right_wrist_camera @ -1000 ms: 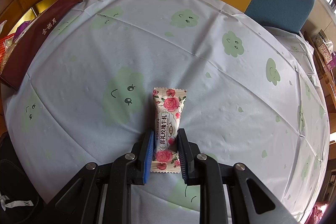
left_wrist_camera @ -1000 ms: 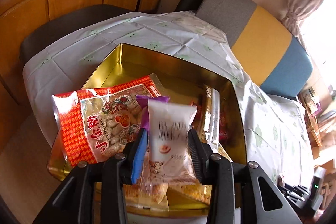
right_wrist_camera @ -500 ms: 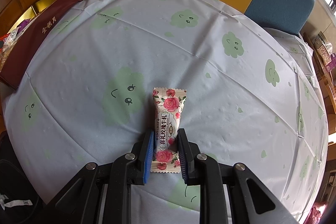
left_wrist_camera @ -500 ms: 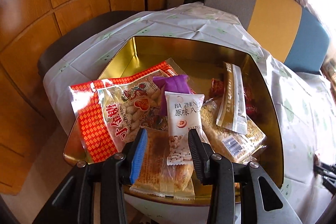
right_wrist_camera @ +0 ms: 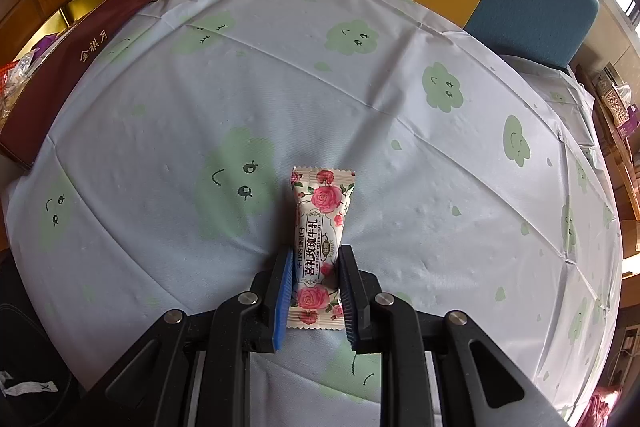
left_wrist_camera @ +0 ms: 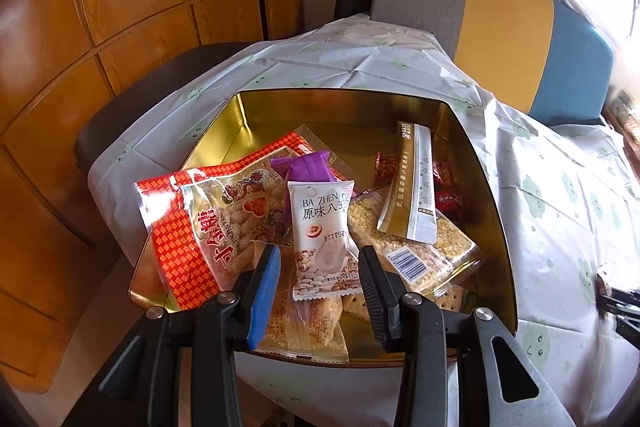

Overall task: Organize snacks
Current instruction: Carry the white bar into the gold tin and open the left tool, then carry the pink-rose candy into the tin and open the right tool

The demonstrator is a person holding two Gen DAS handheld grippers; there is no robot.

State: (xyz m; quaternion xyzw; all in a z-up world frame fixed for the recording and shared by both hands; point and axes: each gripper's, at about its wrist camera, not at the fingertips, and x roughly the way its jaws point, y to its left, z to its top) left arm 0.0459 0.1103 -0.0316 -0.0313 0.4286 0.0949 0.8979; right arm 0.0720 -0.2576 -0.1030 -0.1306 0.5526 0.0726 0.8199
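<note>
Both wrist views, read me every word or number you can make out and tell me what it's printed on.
"BA ZHEN" and "原味八": white snack packet between the left gripper's fingers.
"喜礼玫瑰牛轧" and "LOW SUGAR ROSE NOUGAT": rose nougat wrapper in the right gripper.
"金祺月": maroon box side.
Red peanut bag: large characters upside down, not legible.
Gold stick sachet and barcode label: too small.

Left gripper (left_wrist_camera: 318, 281) — angled downward, jaws parted, pads clear. Right gripper (right_wrist_camera: 316, 281) — pitched steeply down, jaws clamped.
</note>
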